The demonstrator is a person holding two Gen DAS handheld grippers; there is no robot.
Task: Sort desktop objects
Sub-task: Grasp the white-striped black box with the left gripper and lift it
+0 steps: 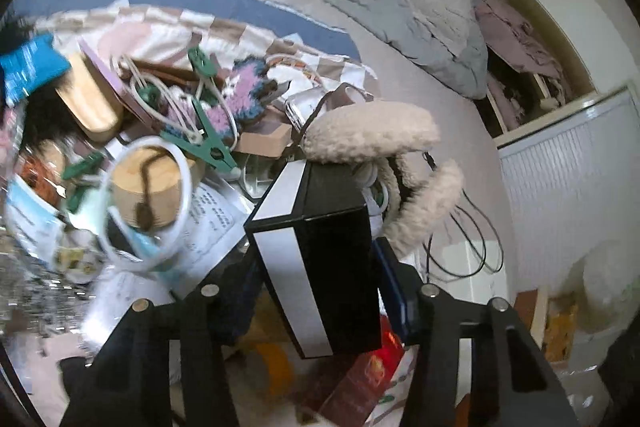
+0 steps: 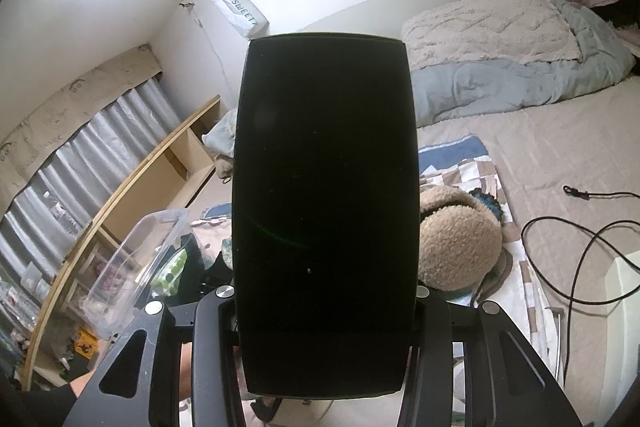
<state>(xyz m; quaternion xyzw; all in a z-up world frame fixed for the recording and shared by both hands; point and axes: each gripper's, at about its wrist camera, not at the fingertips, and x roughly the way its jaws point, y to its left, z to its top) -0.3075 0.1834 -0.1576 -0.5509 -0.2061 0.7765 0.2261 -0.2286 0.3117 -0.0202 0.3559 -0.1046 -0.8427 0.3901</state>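
Note:
My left gripper (image 1: 320, 269) is shut on a black box with a white band (image 1: 316, 247), which it holds tilted above a heap of small objects. Its blue pad (image 1: 394, 291) presses the box's right side. The heap holds green clothes pegs (image 1: 208, 143), a wooden cylinder in a white ring (image 1: 148, 187), a knitted pink and blue piece (image 1: 240, 95) and fluffy beige earmuffs (image 1: 372, 131). My right gripper (image 2: 324, 311) is shut on a wide black flat case (image 2: 324, 187) that fills the middle of its view and hides its fingertips.
A red carton (image 1: 368, 379) and a yellow tape roll (image 1: 276, 367) lie under the left gripper. Black cables (image 2: 580, 247) trail over the bed sheet at the right. A clear plastic bin (image 2: 136, 267) stands at the left by a wooden shelf (image 2: 160, 163). A rumpled duvet (image 2: 500, 59) lies behind.

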